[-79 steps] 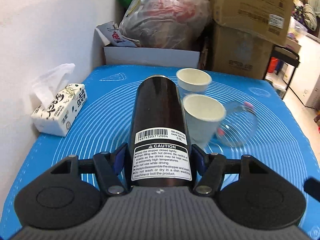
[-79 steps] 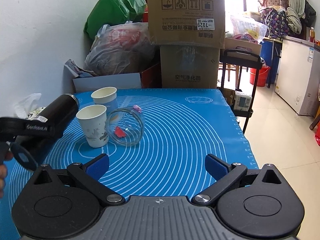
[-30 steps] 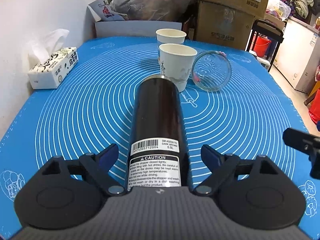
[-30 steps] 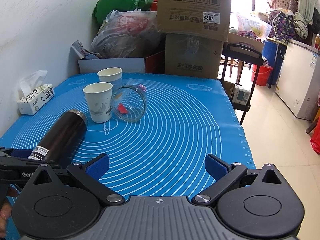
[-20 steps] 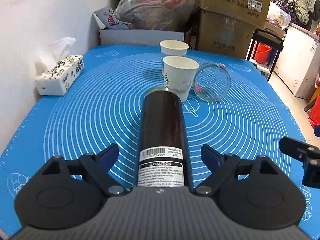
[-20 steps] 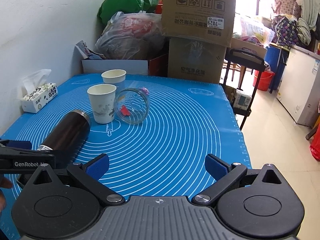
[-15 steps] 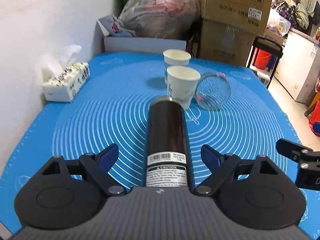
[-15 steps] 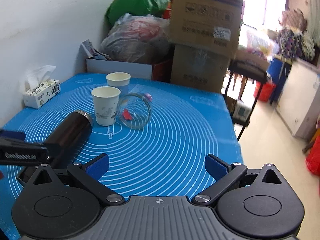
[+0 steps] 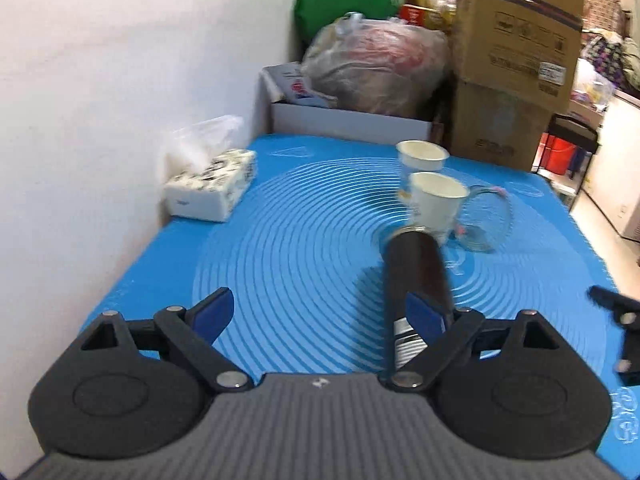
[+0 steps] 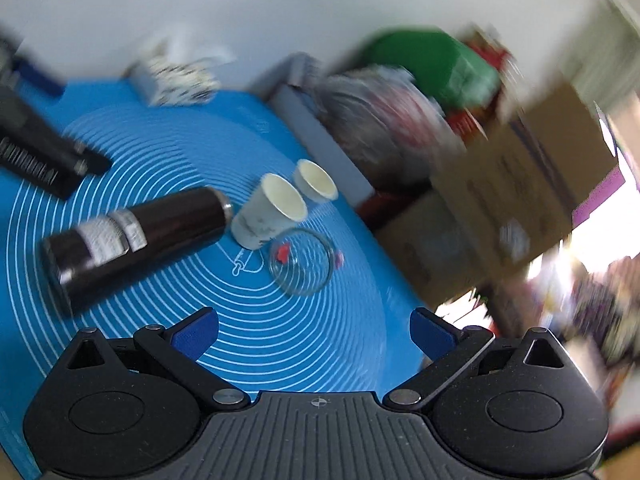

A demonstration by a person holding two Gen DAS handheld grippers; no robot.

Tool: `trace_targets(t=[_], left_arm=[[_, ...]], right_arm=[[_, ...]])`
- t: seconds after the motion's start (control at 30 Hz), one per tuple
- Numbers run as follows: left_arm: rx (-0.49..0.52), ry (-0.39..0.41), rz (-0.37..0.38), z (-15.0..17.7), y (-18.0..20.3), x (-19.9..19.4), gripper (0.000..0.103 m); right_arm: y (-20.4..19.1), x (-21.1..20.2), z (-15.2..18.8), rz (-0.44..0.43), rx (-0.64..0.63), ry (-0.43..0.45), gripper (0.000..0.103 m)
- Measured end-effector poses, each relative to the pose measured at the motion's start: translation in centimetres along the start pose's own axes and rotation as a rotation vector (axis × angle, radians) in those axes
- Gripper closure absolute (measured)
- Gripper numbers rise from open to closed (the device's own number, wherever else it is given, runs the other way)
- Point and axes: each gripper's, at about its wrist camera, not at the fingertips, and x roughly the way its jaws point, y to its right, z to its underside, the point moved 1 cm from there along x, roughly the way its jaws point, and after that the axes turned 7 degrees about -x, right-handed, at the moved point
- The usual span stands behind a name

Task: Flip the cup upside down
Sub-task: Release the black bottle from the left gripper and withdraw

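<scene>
A dark brown flask [image 9: 416,268] lies on its side on the blue mat [image 9: 304,248], its top end near a white paper cup [image 9: 436,204] that stands upright. A second paper cup [image 9: 422,156] stands behind it. My left gripper [image 9: 320,312] is open and empty, to the left of the flask. In the right wrist view the flask [image 10: 136,236], the near cup [image 10: 272,212] and the far cup [image 10: 316,180] show tilted. My right gripper [image 10: 314,328] is open and empty above the mat [image 10: 256,320].
A clear glass jar [image 9: 486,220] lies on its side right of the near cup, also in the right wrist view [image 10: 300,260]. A tissue pack [image 9: 212,188] sits by the white wall. Boxes [image 9: 516,64] and bags [image 9: 376,64] stand behind the table.
My left gripper let go of the flask, opened, and pulled back and to the left. The flask now lies on the mat. My right gripper has tilted and swung left; its view is blurred.
</scene>
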Motion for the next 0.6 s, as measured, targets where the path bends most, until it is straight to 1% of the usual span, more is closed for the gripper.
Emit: trace_targets(t=[0.07, 0.13, 0.27, 0.3, 0.43, 0.53, 0.6], left_arm=[[-0.012, 0.000, -0.029, 0.3, -1.2, 0.3, 0.010], [-0.019, 0.004, -0.061, 0.7, -2.3, 0.6, 0.010], [-0.038, 0.009, -0.104, 1.3, -4.3, 1.1, 0.010], [-0.043, 0.010, -0.111, 1.4, -4.8, 1.3, 0.010], [-0.052, 0.014, -0.137, 2.0, -6.0, 1.8, 0.011], [-0.046, 0.015, -0.141, 2.5, -6.5, 2.3, 0.011], [-0.037, 0.019, -0.143, 2.8, -6.7, 2.7, 0.010]], right_arm=[[-0.9, -0.4, -1.2, 0.019, -0.132, 0.010, 0.000], [-2.0, -0.8, -2.4, 0.057, -0.258, 0.030, 0.000], [-4.1, -0.3, -4.0, 0.091, -0.495, 0.018, 0.000], [-4.9, 0.0, -4.2, 0.101, -0.571, 0.013, 0.000], [-7.9, 1.3, -4.4, 0.149, -0.888, 0.007, 0.000], [-9.8, 2.4, -4.1, 0.136, -1.108, -0.016, 0.000], [-11.2, 2.8, -3.4, 0.157, -1.287, 0.006, 0.000]])
